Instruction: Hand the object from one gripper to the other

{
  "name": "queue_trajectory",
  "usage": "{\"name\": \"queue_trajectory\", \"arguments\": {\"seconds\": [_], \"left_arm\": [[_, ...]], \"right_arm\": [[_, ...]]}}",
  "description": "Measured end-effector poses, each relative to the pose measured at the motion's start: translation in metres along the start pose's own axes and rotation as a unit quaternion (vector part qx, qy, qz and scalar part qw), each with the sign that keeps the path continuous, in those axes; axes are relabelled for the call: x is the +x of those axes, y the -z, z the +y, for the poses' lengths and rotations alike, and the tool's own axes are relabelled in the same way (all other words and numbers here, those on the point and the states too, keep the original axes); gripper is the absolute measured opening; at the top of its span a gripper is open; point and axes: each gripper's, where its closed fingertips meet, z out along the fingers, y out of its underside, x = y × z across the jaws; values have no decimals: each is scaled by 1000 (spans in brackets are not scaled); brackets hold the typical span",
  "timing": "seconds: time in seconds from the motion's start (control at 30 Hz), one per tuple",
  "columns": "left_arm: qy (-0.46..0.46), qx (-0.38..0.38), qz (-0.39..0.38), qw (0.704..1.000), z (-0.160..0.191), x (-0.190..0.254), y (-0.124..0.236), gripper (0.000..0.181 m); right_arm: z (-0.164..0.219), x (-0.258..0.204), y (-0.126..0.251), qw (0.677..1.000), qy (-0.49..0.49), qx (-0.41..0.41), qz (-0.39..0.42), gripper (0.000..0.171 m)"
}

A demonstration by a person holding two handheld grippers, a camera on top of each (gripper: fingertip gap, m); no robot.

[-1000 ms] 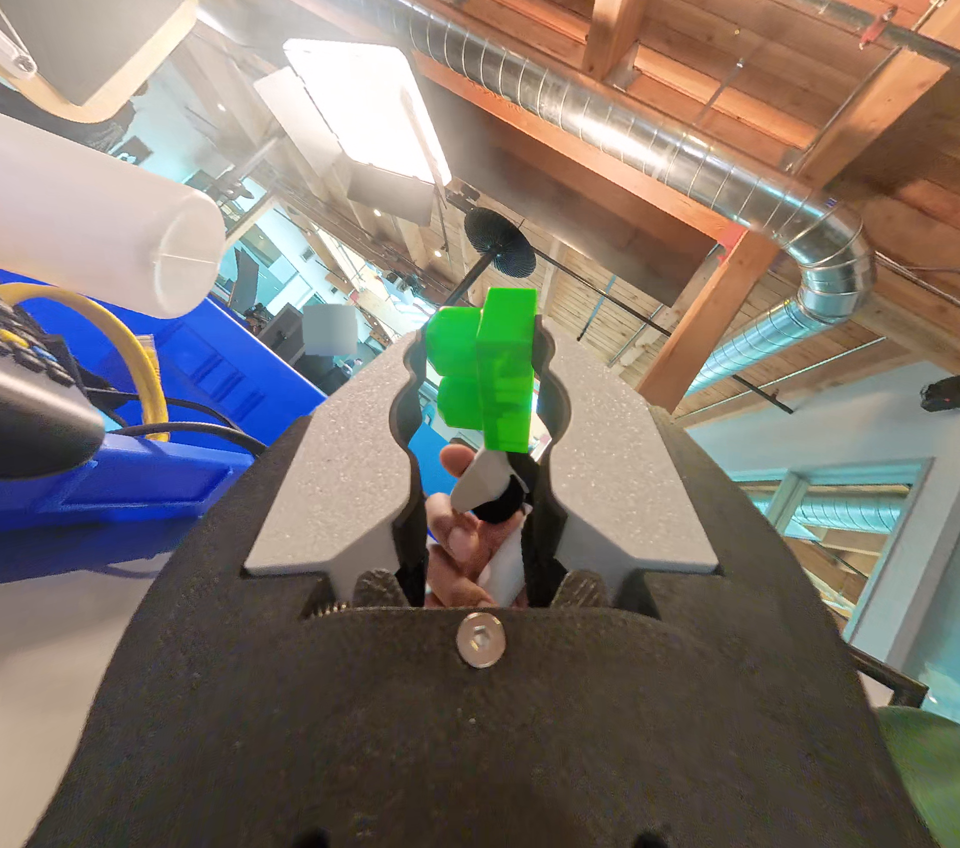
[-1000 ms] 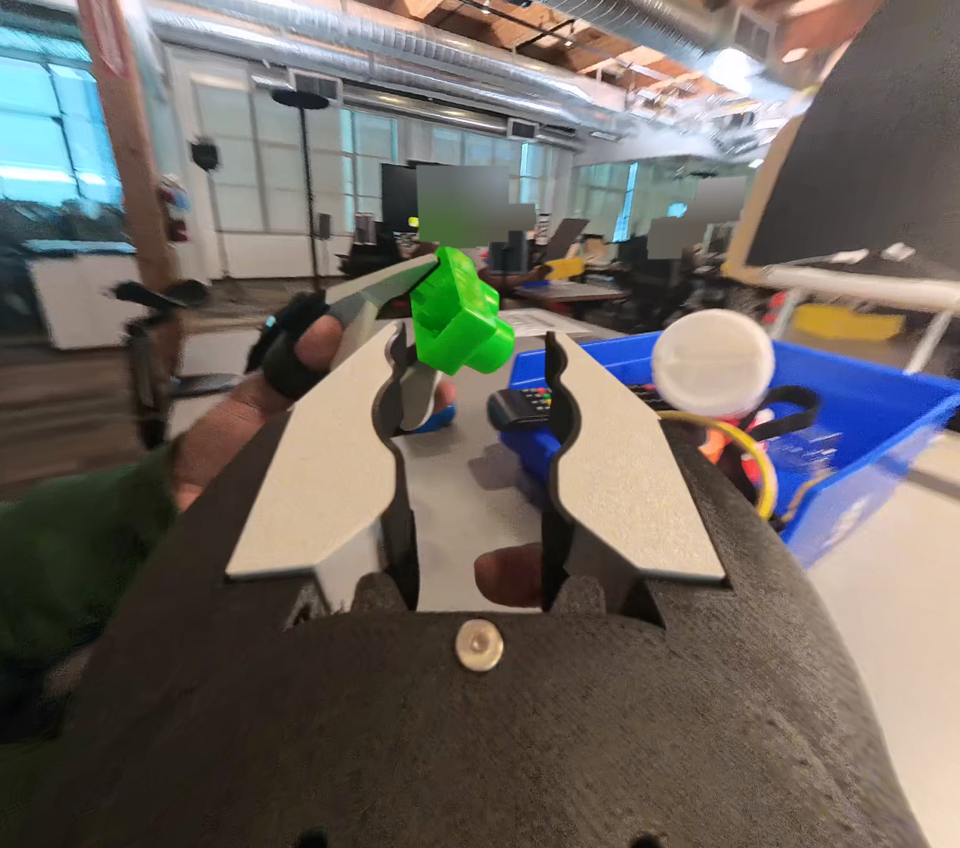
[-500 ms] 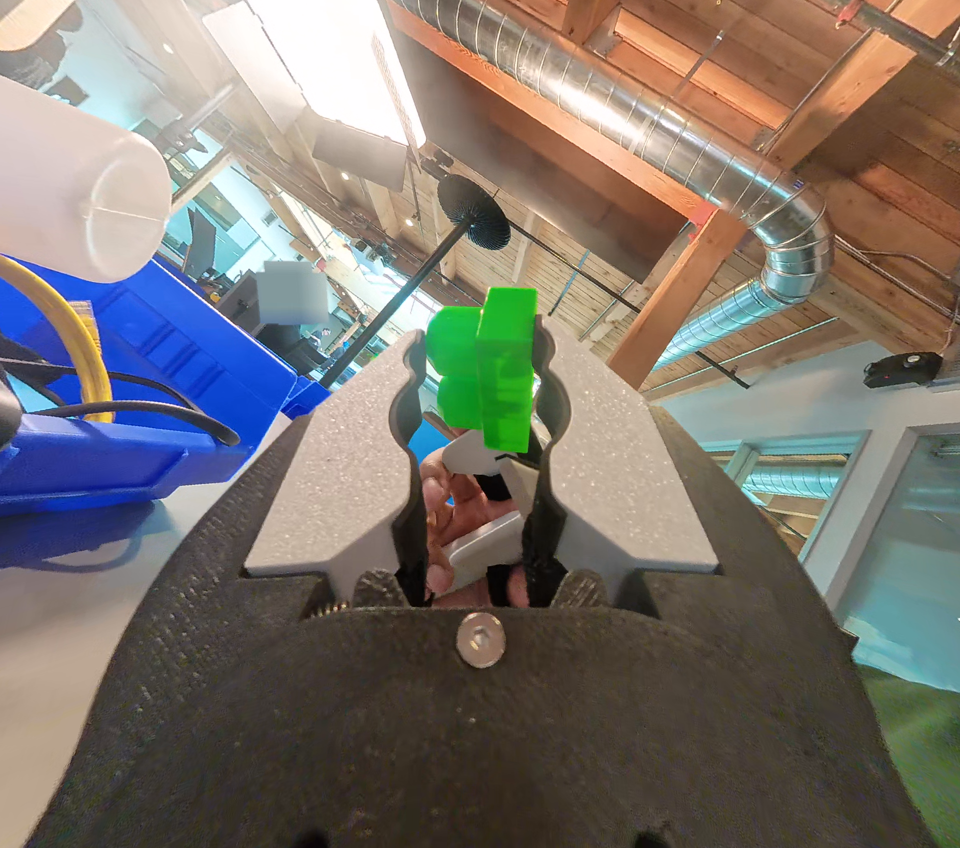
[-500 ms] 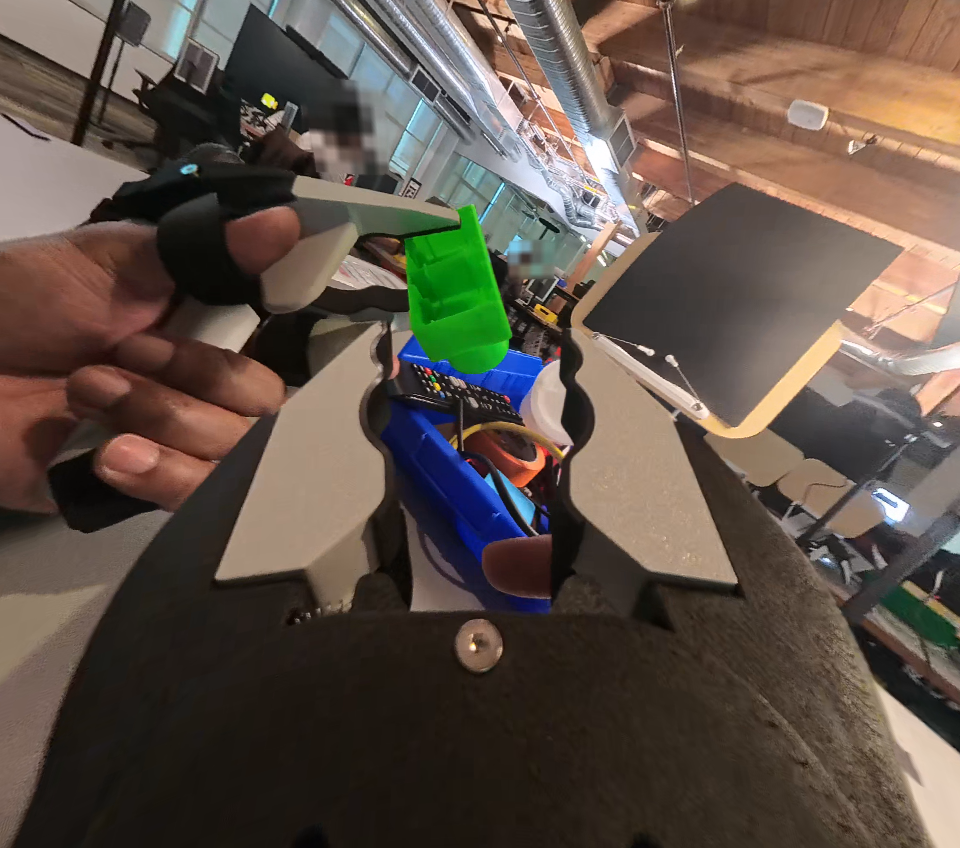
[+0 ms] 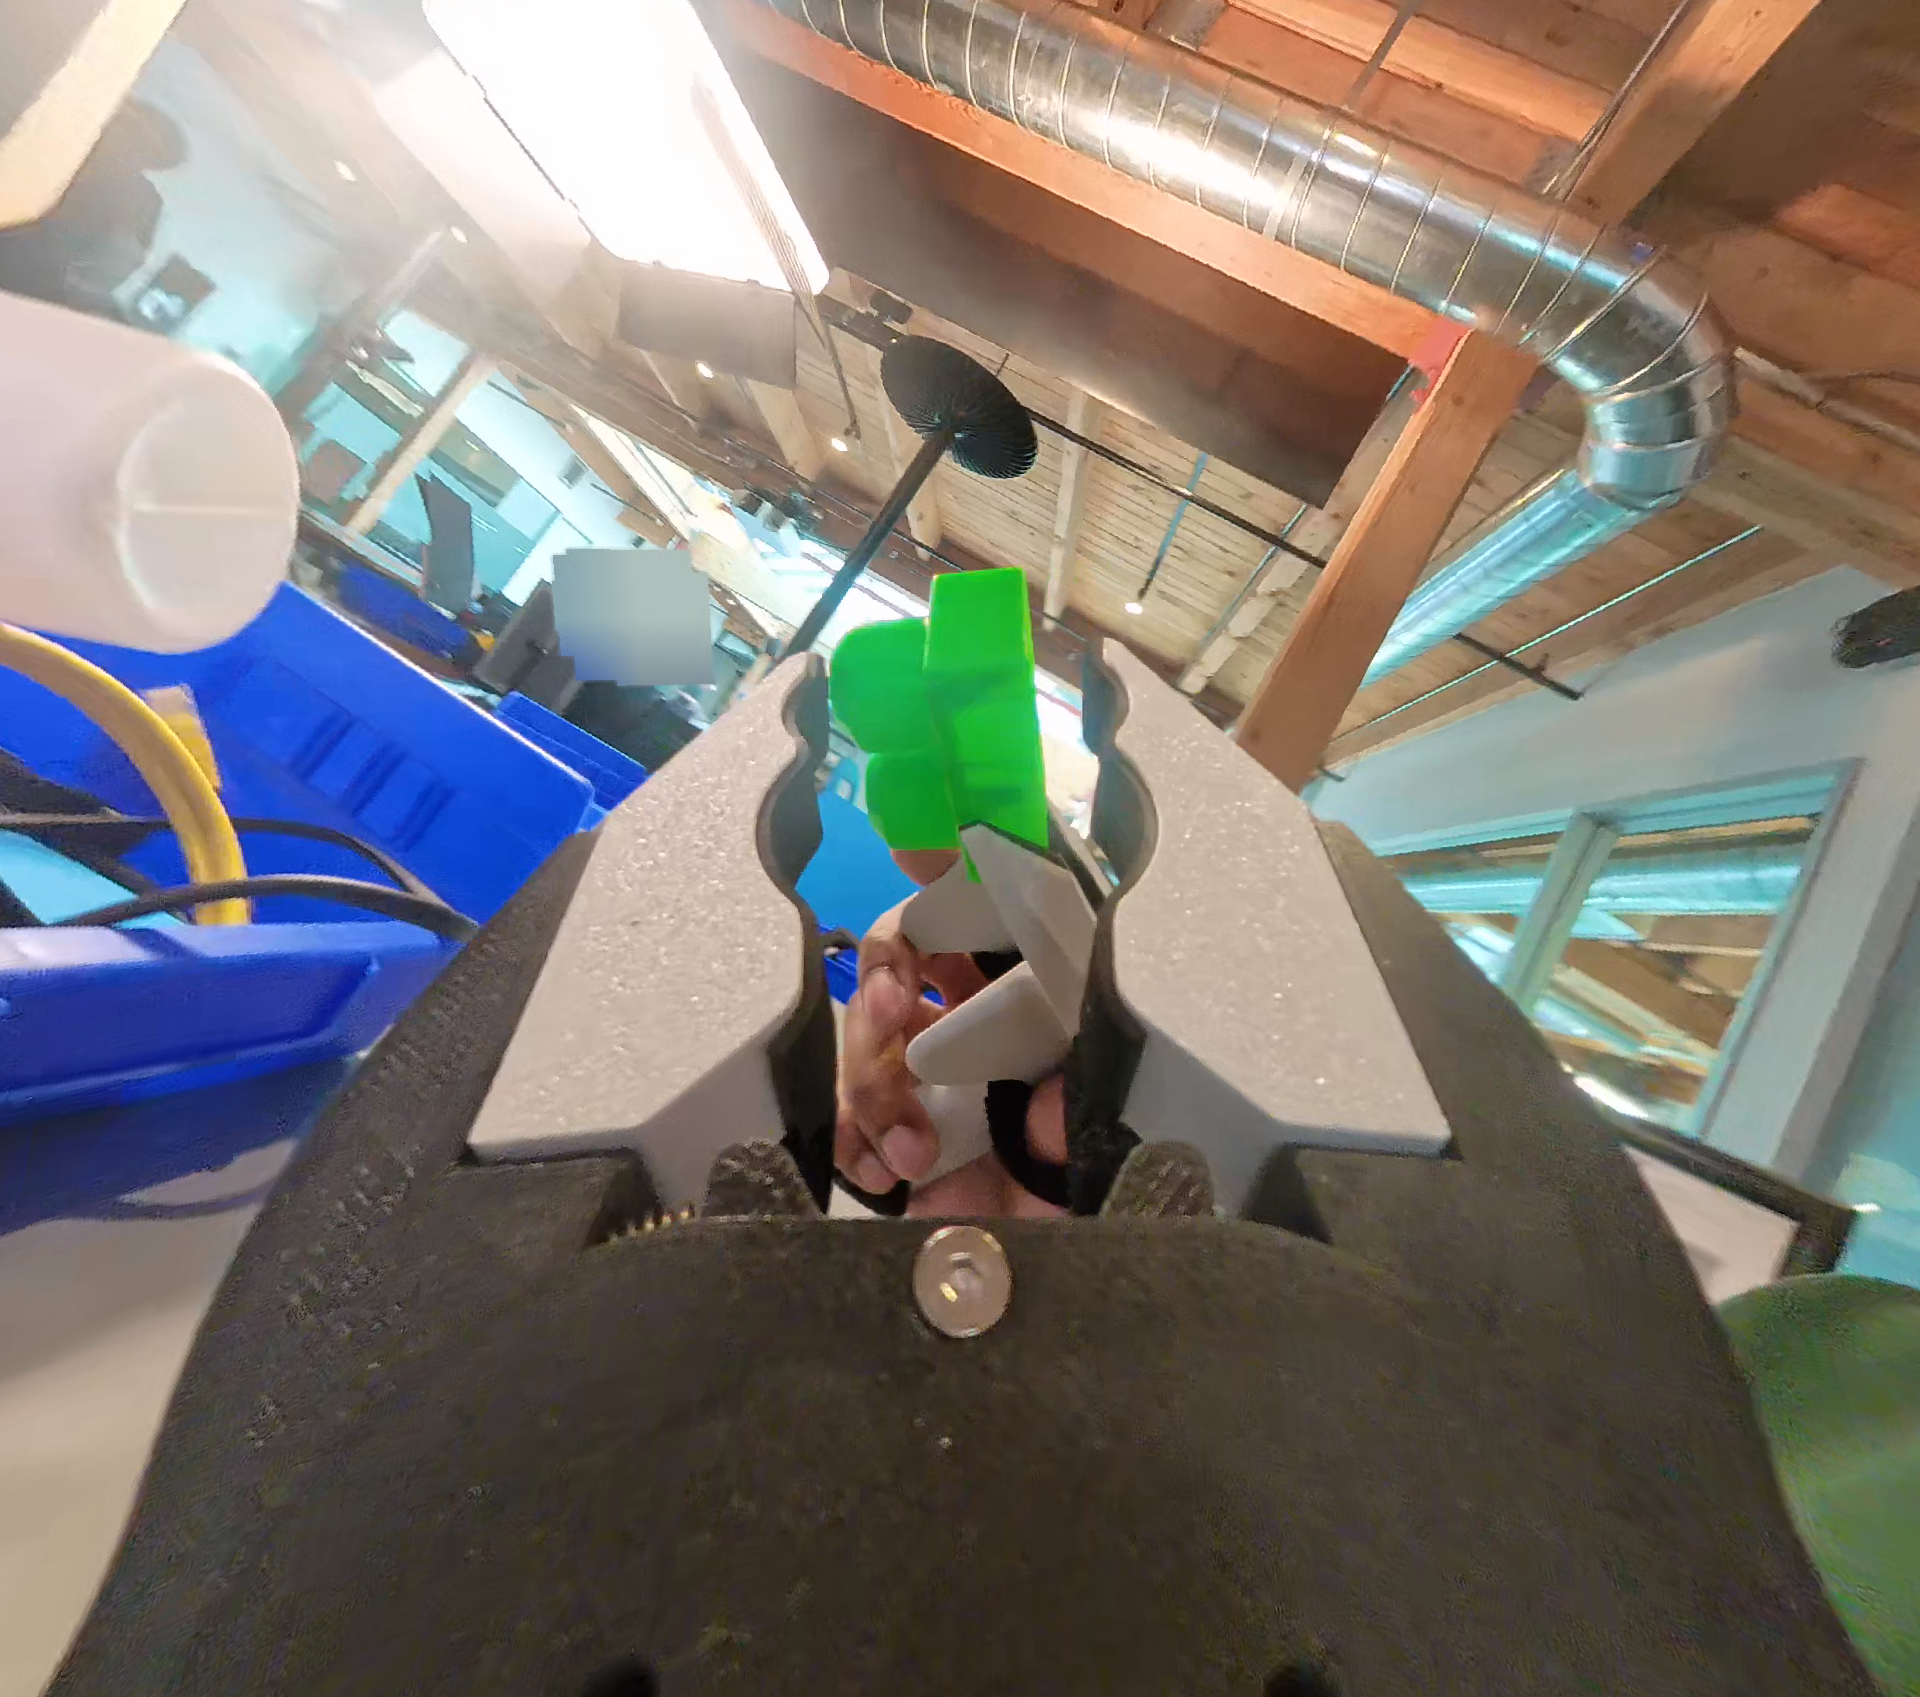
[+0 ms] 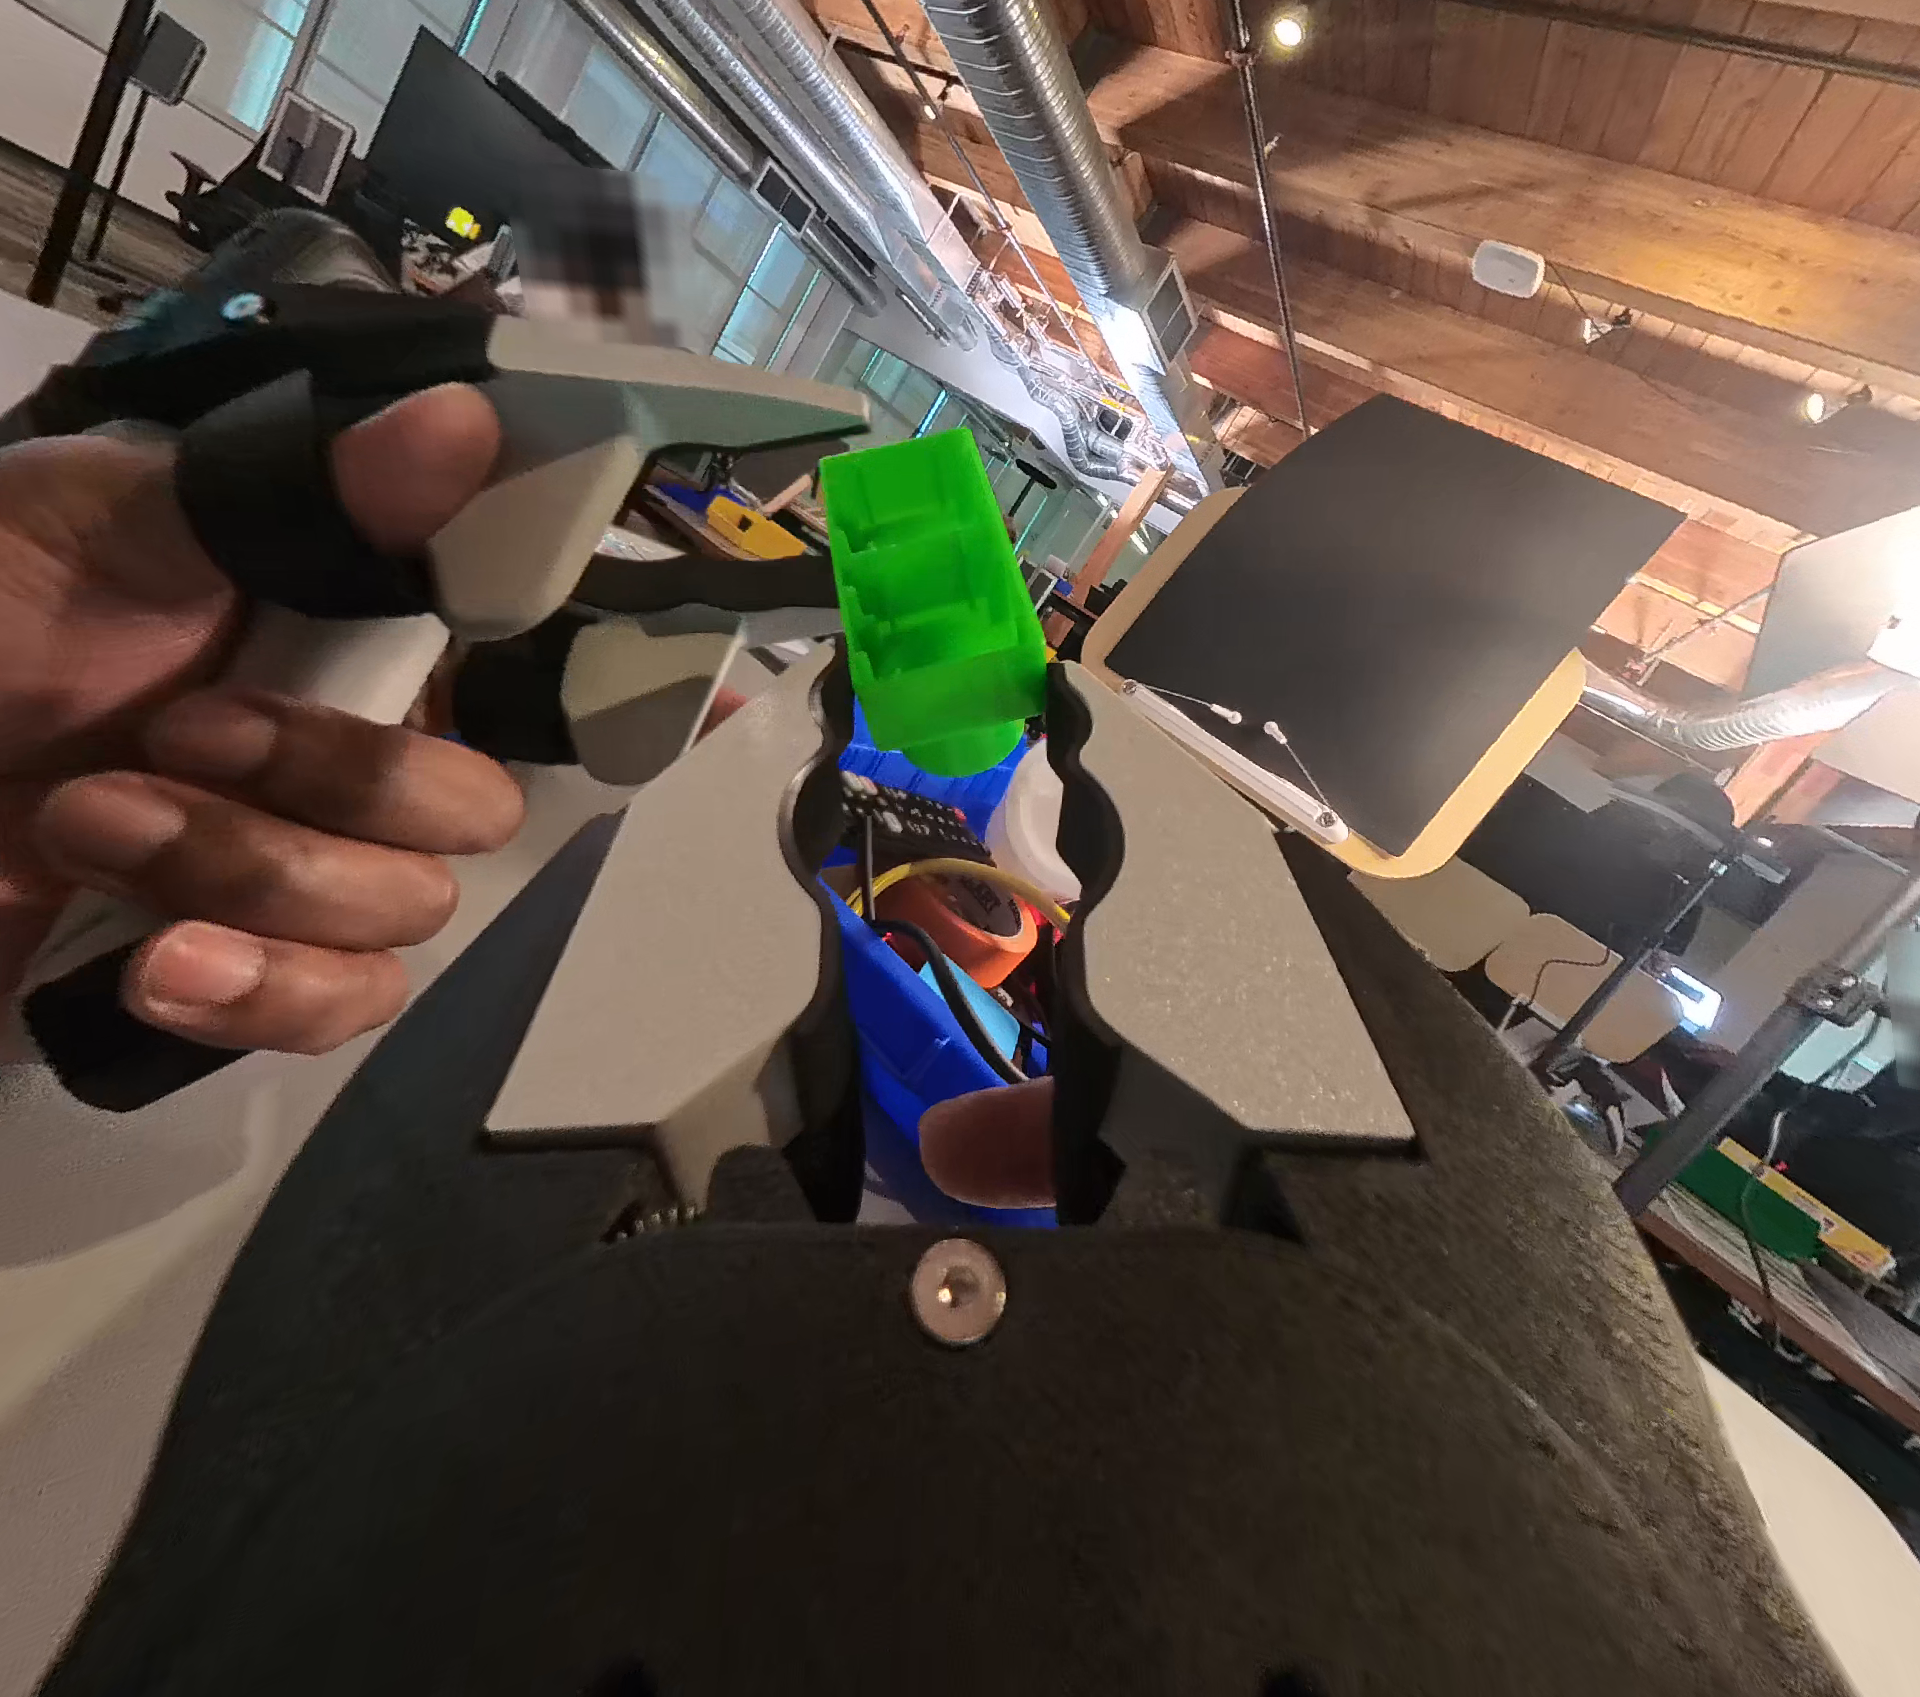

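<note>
The right gripper (image 6: 940,676) is pinched on the bright green ribbed plastic block (image 6: 930,608), while the left gripper (image 5: 948,681) stands slightly parted around it. It looks light, stiff and slick, so I'd grip its flat sides.

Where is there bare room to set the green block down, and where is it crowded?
Bare table shows below the blue bin, beside the left gripper. The bin itself is crowded: remote, orange tape roll, yellow cable, white bottle. The green block sits between the right gripper fingers.
</note>
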Motion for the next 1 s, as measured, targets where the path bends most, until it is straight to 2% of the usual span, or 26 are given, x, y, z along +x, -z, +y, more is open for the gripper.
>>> {"name": "queue_trajectory", "arguments": {"seconds": [0.13,0.2,0.3,0.43,0.57,0.77,1.0], "left_arm": [[-76,0,-43,996,-3,-4,0,55],[-143,12,-71,987,-9,-2,3,55],[-259,15,-96,961,-13,7,4,52],[-358,-27,-114,927,2,10,0,36],[-415,-42,-140,898,5,7,1,26],[-486,-73,-155,857,15,6,-1,21],[-503,-90,-166,844,19,2,-2,17]], "right_arm": [[-1,8,1,1000,2,1,21,37],[1,11,1,999,20,-6,34,38],[8,14,-1,996,59,-28,53,37],[11,15,-3,993,90,-40,62,37],[10,8,-5,989,128,-38,57,37],[9,3,-4,985,160,-36,56,38],[6,-1,-2,984,169,-27,50,37]]}}
